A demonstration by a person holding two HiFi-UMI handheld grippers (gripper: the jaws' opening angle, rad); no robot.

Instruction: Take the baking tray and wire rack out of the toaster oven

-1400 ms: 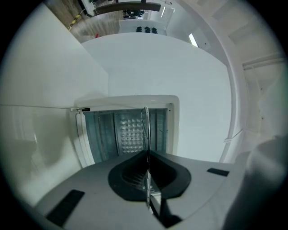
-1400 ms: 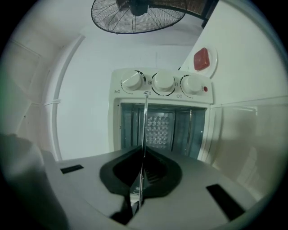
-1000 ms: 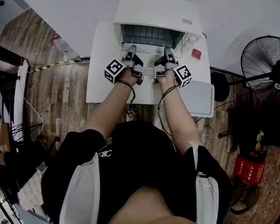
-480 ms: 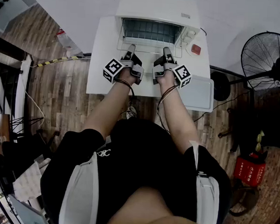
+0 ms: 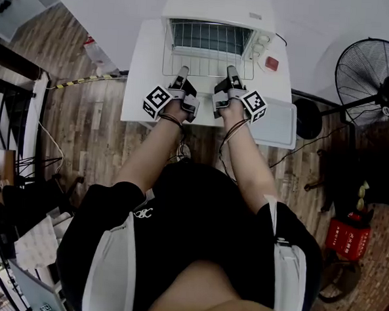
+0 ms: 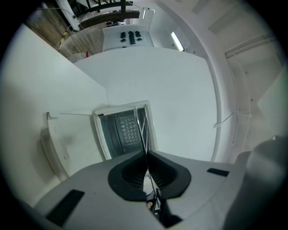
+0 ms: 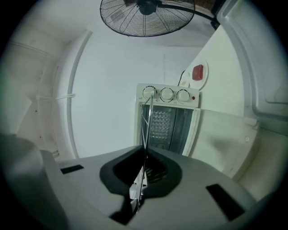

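1. Head view: we see a white, boxy toaster oven (image 5: 220, 12) at the back of a smooth white table (image 5: 143, 83). The wire rack (image 5: 210, 62), a grid of thin metal rods, sticks out of the oven's mouth towards us.
2. The left gripper (image 5: 183, 72) and right gripper (image 5: 231, 72) both sit at the rack's front edge. Each carries a cube with black-and-white squares.
3. A pale slab with rounded corners (image 5: 275, 130) lies at the table's right edge. We cannot tell whether it is the baking tray. A round wire-caged fan (image 5: 373, 77) stands on the plank floor to the right.
4. Left gripper view: the left gripper's (image 6: 146, 155) dark ridged pads are pressed together on the thin rods of the wire rack (image 6: 143, 128), seen edge-on. Beyond is the oven (image 6: 123, 130), its inside grey with a dotted back panel. Its flat white door (image 6: 67, 139) hangs open.
5. Right gripper view: the right gripper (image 7: 144, 161) is clamped likewise on the rack (image 7: 146, 126). Three round knobs (image 7: 166, 94) sit in a row on the oven (image 7: 166, 121), and the door (image 7: 225, 134) lies open beside it.
6. Against a second ago: more of the rack now shows in front of the oven, and both grippers have drawn back towards the table's near edge, their grips unchanged.
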